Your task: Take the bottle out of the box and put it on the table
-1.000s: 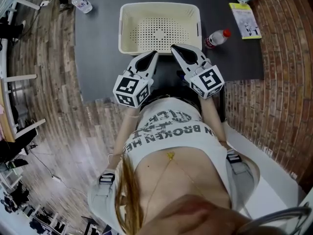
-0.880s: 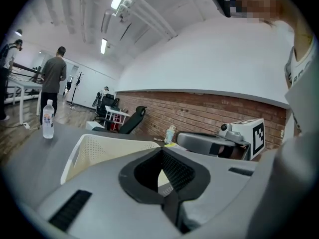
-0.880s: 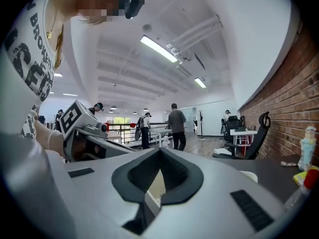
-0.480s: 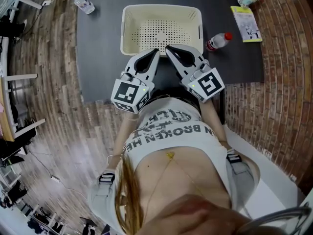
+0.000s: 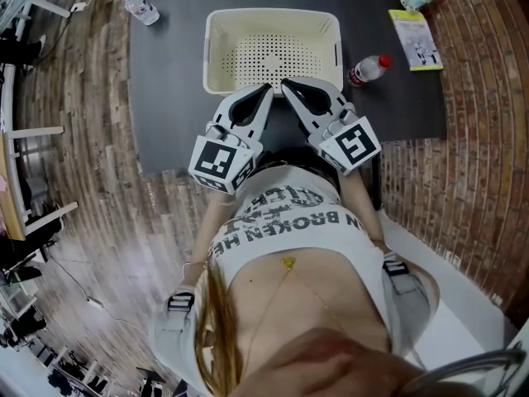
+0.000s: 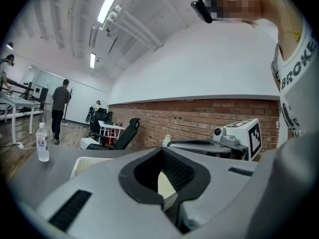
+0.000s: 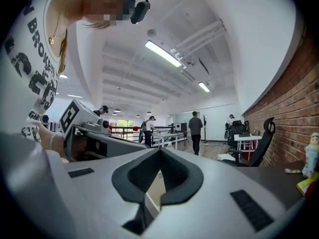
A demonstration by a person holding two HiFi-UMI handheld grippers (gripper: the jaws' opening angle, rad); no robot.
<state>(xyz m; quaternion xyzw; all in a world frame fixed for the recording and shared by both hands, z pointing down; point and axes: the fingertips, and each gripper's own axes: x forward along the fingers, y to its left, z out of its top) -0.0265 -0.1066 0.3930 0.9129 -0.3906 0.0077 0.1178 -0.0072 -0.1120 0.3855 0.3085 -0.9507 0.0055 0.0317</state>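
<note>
Dark surface [image 5: 165, 98] carries a cream box [image 5: 273, 12], a bottle [image 5: 366, 69] just right of it; left claw [image 5: 266, 90] and right claw [image 5: 286, 84], both pressed together and empty, hover at the box's near rim.

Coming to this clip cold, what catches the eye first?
The cream perforated box on the dark table stands empty, with a red-capped bottle on the table just right of it. The left tongs and right tongs are shut and empty, side by side at the box's near rim.
</note>
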